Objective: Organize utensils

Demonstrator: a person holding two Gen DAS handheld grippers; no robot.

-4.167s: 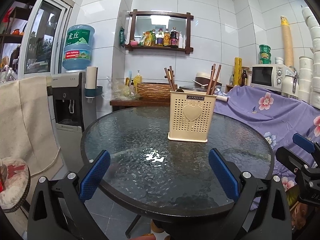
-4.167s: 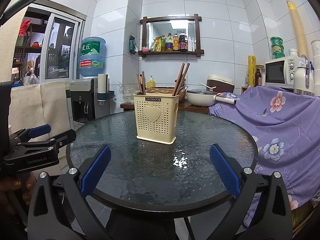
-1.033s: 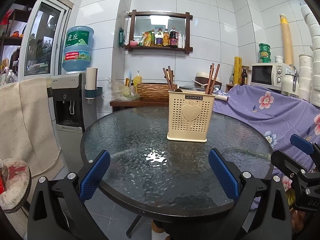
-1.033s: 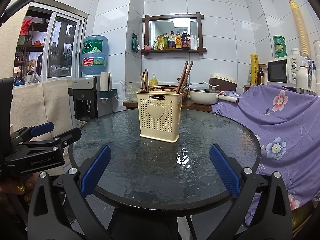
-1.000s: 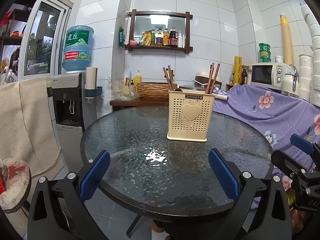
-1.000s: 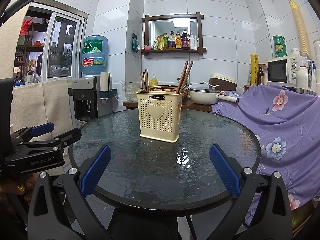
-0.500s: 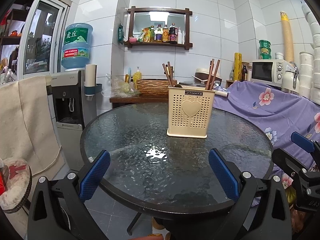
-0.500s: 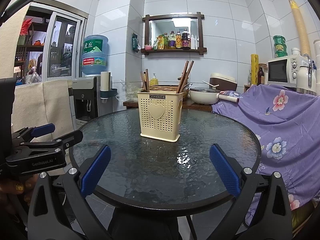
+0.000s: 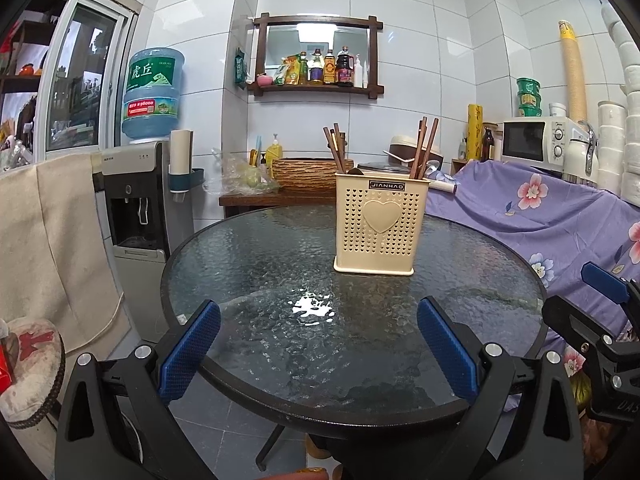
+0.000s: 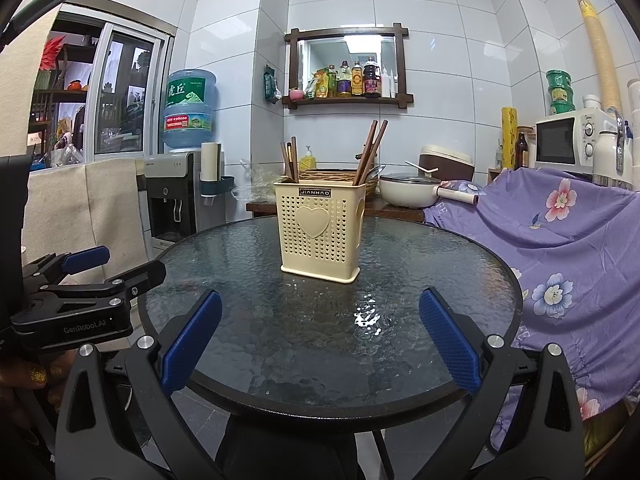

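Observation:
A cream perforated utensil holder (image 9: 378, 227) with a heart on its front stands on the round glass table (image 9: 248, 264); it also shows in the right wrist view (image 10: 321, 237). Brown chopsticks (image 9: 423, 147) stand in it in a left and a right group (image 10: 369, 151). My left gripper (image 9: 318, 342) is open and empty at the table's near edge. My right gripper (image 10: 318, 338) is open and empty at the near edge too, to the right of the left one.
A water dispenser (image 9: 138, 208) stands left of the table. A purple flowered cloth (image 9: 552, 220) covers furniture on the right. A side table with a basket (image 9: 304, 174) and a pot (image 10: 408, 190) is behind. A cushioned stool (image 9: 28, 364) is at lower left.
Both grippers have dropped slightly and eased toward the table; the holder sits a little higher in both views. Nothing on the table has moved.

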